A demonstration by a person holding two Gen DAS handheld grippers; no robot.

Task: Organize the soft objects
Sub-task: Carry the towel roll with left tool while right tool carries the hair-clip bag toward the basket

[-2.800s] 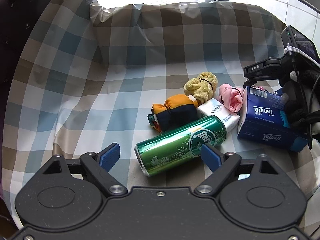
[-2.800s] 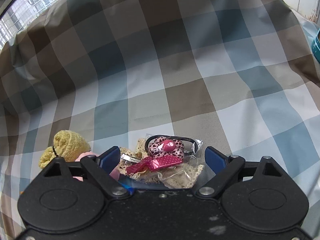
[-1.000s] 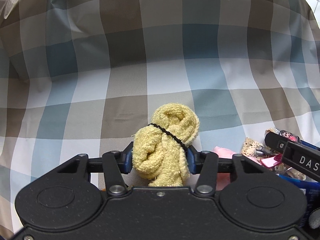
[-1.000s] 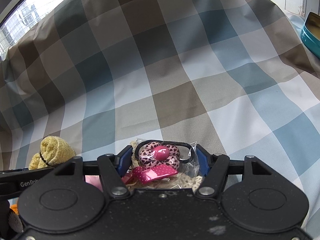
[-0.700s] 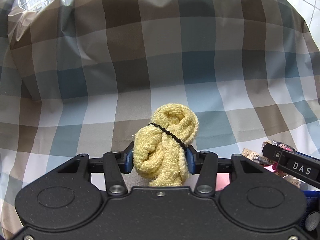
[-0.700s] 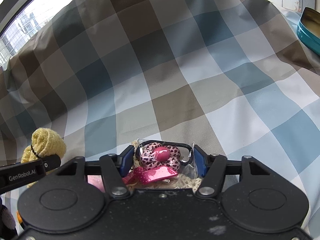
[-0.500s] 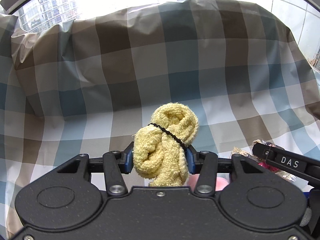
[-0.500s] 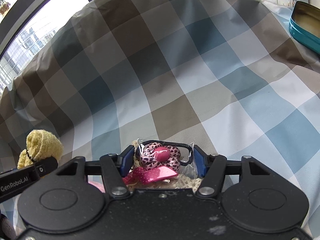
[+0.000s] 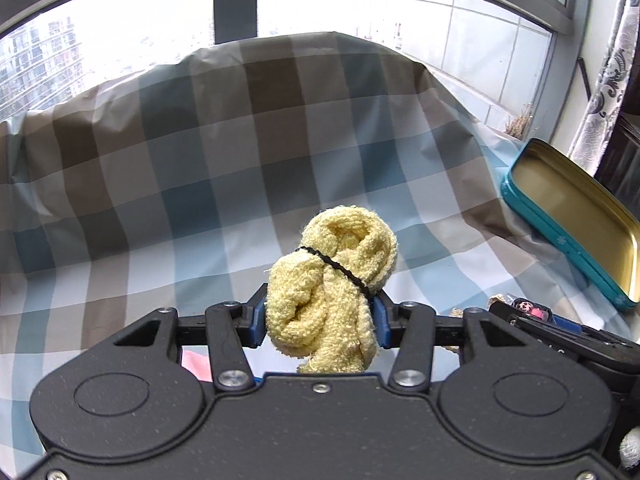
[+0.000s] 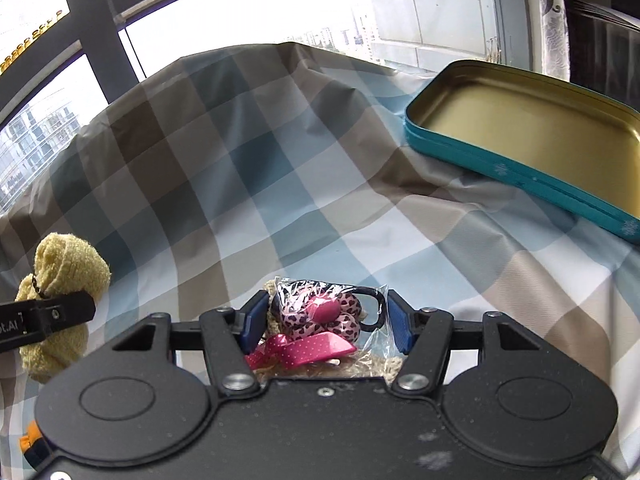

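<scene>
- Holding a yellow towel roll (image 9: 334,280), your left gripper (image 9: 320,322) has its blue jaws pinched on both sides of it; a thin black band crosses the roll.
- Your right gripper (image 10: 326,324) has its jaws pressed against a clear bag (image 10: 320,320) of pink hair accessories.
- In the right view, the towel roll and the left gripper sit at the far left.
- A checked cloth (image 9: 200,184) in brown, blue and white covers the surface below and rises at the back, with creases and folds.
- An open teal tin (image 10: 532,140) with a gold inside lies on the cloth to the right, well apart from both grippers.
- Behind the cloth is a large window (image 9: 120,20) with dark frames, bright daylight and tall buildings outside.
- A patterned curtain (image 9: 604,72) hangs at the right, beside white wall tiles.
</scene>
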